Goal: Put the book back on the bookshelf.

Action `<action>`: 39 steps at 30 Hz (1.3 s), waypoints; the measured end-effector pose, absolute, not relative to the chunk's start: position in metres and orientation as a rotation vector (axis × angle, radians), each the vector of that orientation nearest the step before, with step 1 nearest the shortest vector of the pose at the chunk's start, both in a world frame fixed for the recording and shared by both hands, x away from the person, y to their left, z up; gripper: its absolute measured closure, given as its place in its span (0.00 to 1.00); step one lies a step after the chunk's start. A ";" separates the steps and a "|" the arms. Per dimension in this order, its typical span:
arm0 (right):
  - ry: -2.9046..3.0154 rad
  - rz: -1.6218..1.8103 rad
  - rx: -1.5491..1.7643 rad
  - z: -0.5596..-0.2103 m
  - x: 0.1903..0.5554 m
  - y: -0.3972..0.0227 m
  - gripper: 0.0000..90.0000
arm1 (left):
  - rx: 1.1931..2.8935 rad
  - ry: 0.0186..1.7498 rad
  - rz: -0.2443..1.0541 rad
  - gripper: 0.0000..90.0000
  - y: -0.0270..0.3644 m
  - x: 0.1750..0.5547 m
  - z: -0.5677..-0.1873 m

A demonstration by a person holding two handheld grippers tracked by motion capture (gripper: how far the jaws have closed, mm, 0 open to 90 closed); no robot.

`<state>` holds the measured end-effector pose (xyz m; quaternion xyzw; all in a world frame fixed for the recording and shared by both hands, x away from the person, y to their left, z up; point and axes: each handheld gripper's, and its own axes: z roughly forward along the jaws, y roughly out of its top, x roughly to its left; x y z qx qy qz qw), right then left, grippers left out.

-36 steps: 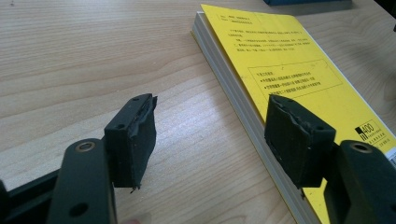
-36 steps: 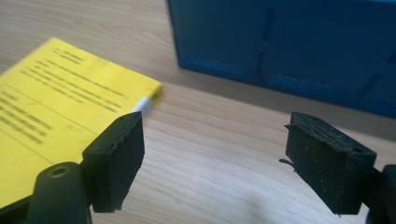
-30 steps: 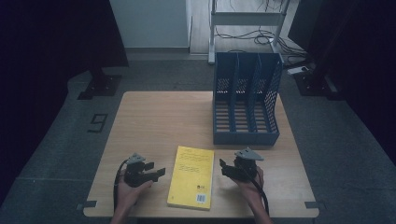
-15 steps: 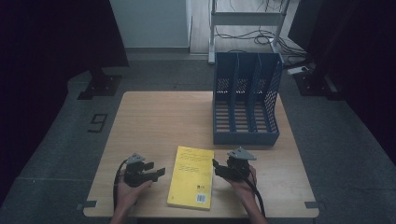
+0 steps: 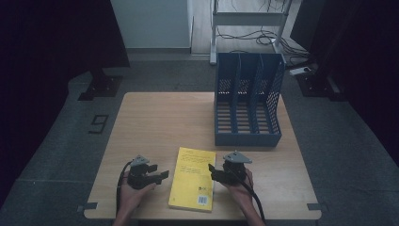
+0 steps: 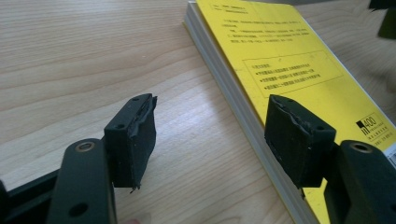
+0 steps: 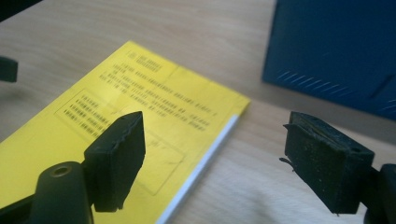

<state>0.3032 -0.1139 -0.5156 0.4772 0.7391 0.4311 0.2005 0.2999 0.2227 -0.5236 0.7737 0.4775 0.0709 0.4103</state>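
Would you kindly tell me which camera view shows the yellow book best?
The high view: the whole yellow book lies flat on the table, all four edges visible. The left gripper view shows its cover and page edge close up; the right gripper view shows one corner and part of the cover.

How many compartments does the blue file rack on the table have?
3. The blue file rack stands at the far right of the table, its compartments side by side: left, middle and right. All look empty; none seems hidden.
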 end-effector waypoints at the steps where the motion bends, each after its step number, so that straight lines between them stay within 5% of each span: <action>1: 2.065 1.205 1.334 -0.516 0.303 -0.114 0.22 | 1.948 1.201 0.178 0.37 0.221 0.299 -0.523; 39: 2.223 1.185 1.360 -0.549 0.300 -0.083 0.21 | 1.985 1.133 0.173 0.37 0.186 0.292 -0.528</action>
